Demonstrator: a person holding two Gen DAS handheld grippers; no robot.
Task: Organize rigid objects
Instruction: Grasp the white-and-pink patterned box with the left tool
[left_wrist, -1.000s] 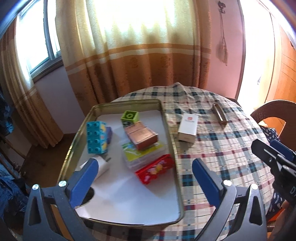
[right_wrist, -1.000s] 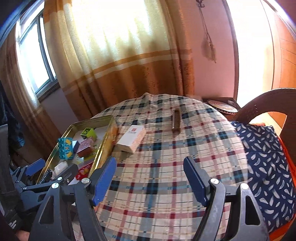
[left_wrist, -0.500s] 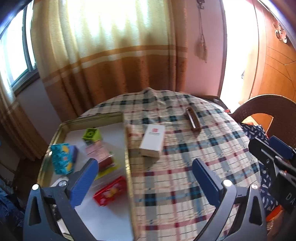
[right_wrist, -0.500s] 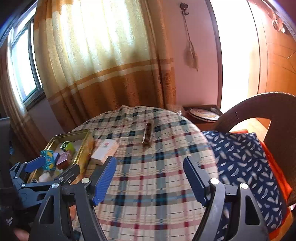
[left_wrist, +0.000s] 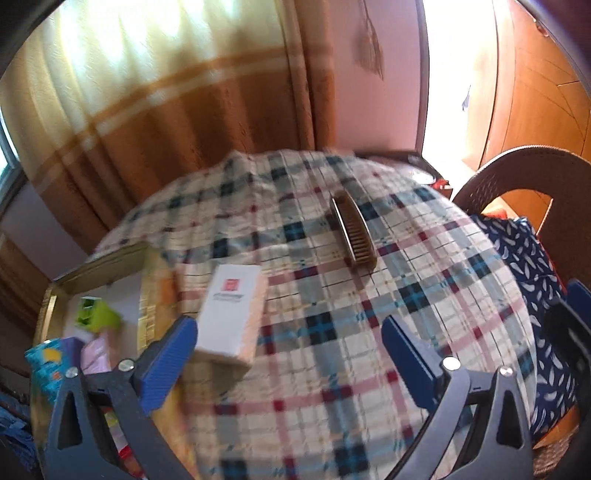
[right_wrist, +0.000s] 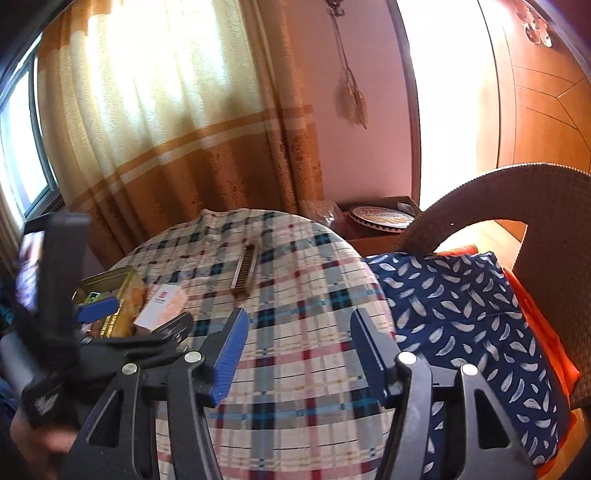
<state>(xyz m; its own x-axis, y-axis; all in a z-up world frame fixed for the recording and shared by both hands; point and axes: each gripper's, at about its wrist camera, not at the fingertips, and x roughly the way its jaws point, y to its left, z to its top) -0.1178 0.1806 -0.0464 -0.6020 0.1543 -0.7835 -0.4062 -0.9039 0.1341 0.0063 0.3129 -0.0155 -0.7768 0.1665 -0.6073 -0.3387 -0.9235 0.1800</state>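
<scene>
On the round table's plaid cloth (left_wrist: 325, 332), a white box (left_wrist: 231, 314) lies flat just right of a gold tray (left_wrist: 147, 291), with its near end beside the left gripper's (left_wrist: 288, 354) left finger. That gripper hangs over the cloth with its blue-padded jaws wide and just beginning to close, nothing between them. The tray sits at the cloth's left edge and holds a green block (left_wrist: 98, 314), a teal block (left_wrist: 48, 365) and a pink item (left_wrist: 98, 350), all blurred. Beyond the box, toward the cloth's far side, a brown comb (left_wrist: 352, 232) lies alone, well apart from the box. The right gripper (right_wrist: 295, 354) hovers over the cloth's near right part, its jaws about half spread and closing on nothing. Right of the cloth stands a brown chair (right_wrist: 517, 206) with a blue patterned cushion (right_wrist: 461, 325). Behind the cloth hangs a curtain (right_wrist: 166, 129).
</scene>
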